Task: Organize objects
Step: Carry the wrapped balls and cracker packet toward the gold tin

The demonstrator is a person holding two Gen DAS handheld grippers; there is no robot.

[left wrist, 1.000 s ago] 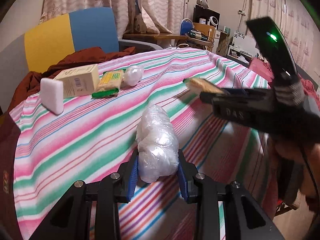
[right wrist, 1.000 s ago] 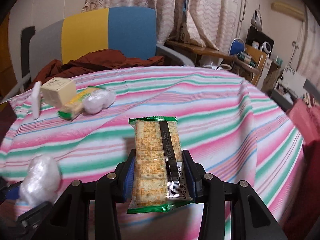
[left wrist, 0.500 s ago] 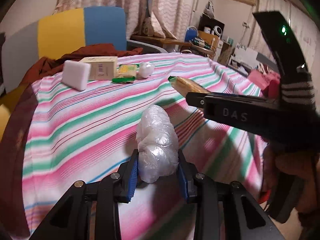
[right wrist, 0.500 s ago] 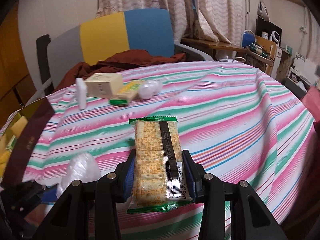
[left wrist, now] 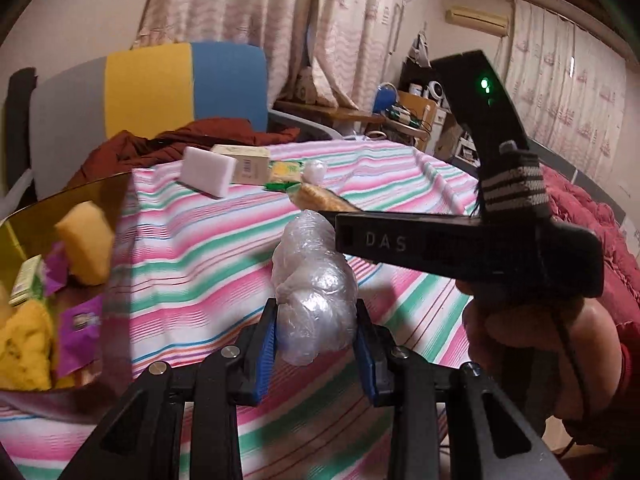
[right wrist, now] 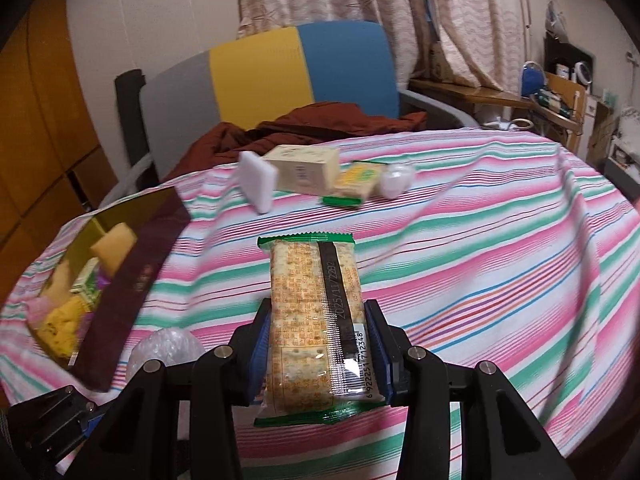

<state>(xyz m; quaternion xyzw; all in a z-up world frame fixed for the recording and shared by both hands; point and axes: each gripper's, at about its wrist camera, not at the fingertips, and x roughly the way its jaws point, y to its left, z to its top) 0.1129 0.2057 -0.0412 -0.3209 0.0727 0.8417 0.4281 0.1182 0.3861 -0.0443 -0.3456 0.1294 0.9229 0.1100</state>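
Resting on the left part of the striped tablecloth (right wrist: 460, 264), a dark box (right wrist: 132, 284) with a gold lining holds yellow sponge blocks (left wrist: 86, 242), purple wrappers (left wrist: 78, 334) and a small green-and-white packet (left wrist: 26, 282). We see its contents more closely in the left wrist view; the right wrist view shows its whole outline and its long dark side wall.

At the far side of the cloth we note a white sponge (right wrist: 258, 186), a cream carton (right wrist: 306, 174), a yellow-green cracker pack (right wrist: 356, 182) and a small clear-wrapped ball (right wrist: 396, 180), grouped closely.

Our left gripper (left wrist: 314, 346) pinches a bundle of crumpled clear plastic (left wrist: 314, 280) between its blue pads, above the cloth. Our right gripper (right wrist: 318, 346) pinches a green-edged cracker packet (right wrist: 314, 312), also above the cloth.

Only the left wrist view shows the right gripper from the side, with the hand (left wrist: 532, 320) grasping it and a green light on its body. Only the right wrist view shows the packet's barcode and printed date, and the plastic bundle at lower left.
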